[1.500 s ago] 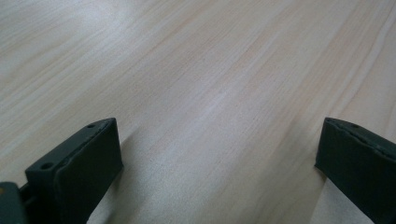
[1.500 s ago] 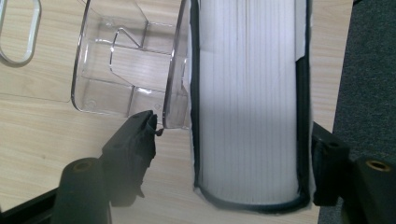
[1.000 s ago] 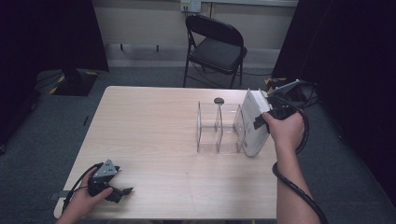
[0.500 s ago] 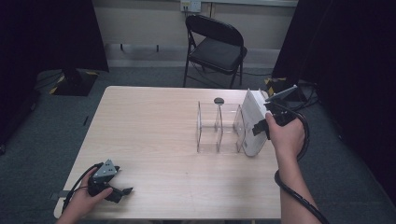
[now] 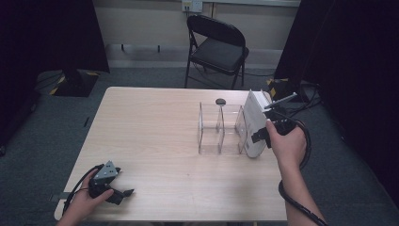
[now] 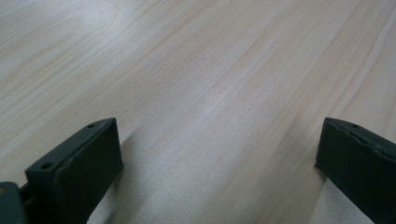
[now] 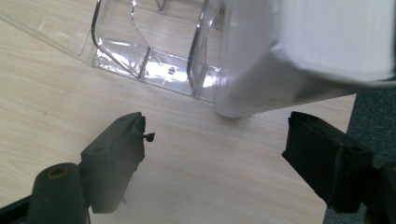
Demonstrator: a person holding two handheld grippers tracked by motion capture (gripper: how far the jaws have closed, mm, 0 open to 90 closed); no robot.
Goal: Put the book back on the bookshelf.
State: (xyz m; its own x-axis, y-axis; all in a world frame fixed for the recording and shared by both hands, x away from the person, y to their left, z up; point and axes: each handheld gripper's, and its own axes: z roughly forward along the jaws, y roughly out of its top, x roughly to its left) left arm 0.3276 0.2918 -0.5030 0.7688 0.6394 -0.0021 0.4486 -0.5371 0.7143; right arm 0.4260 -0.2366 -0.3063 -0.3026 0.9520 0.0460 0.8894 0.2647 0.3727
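Right tongs (image 7: 215,140) gaping wide, jaws just opened further with nothing between, just short of white rounded plastic container (image 5: 254,125) leaning in clear acrylic divided rack (image 5: 221,129) on pale wooden bench (image 5: 155,136), left tongs (image 6: 210,154) wide open, low over bare bench near corner

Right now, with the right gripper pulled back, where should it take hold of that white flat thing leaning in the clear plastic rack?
Probably the free upper edge of the white flat slab, coming from the table's right edge. It stands tilted in the end slot of the clear plastic rack, whose dividers shield its other face. The right gripper is open beside its lower corner, so the fingers could straddle the thin edge.
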